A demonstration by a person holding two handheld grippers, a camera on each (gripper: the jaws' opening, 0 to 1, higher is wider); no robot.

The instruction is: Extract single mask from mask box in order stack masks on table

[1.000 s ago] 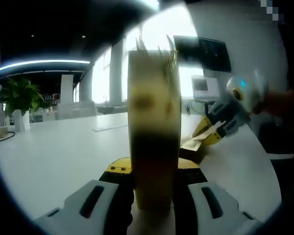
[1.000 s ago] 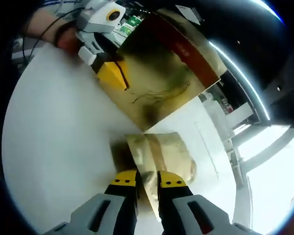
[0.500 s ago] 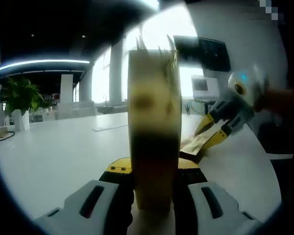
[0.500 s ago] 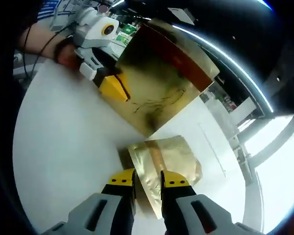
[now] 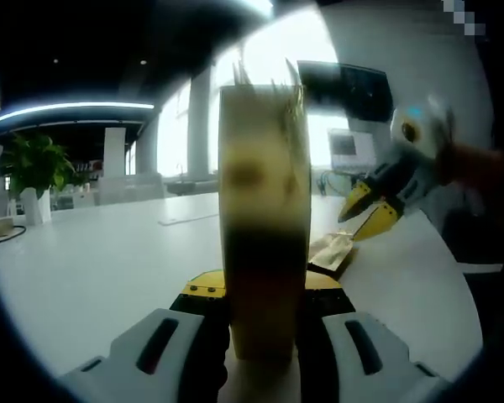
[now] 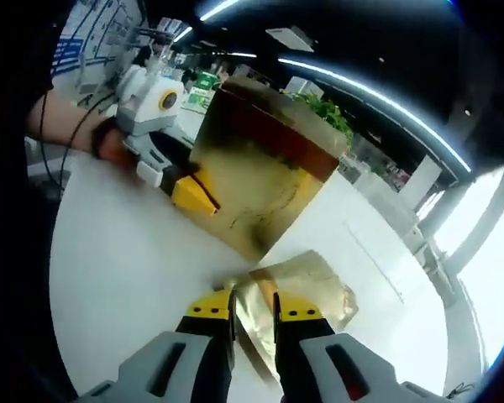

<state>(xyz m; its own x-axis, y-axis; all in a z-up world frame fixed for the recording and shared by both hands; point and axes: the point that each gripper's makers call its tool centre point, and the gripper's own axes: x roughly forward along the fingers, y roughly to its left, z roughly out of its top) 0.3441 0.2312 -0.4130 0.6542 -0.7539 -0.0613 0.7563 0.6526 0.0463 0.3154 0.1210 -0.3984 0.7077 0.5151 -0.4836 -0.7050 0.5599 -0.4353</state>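
White table spreads under everything, bare and smooth, so thin packets will slide on it easily.

Standing on it is the mask box, a gold-and-brown carton held upright by the left gripper, whose jaws are closed against its narrow sides. From the right gripper view that same tool pinches the box low at its near corner. The carton looks light and somewhat stiff, but thin-walled; a hard squeeze would likely dent it, so the low grip near an edge seems sensible.

Smaller, lying on the table just in front of the box, is a single mask in a shiny gold wrapper. It looks flat, floppy, slippery and nearly weightless. The right gripper has its jaws narrowed to a slim gap at the wrapper's near edge; whether they actually pinch it I cannot tell. In the left gripper view its yellow tips appear parted above the mask. Best hold: an edge or corner.
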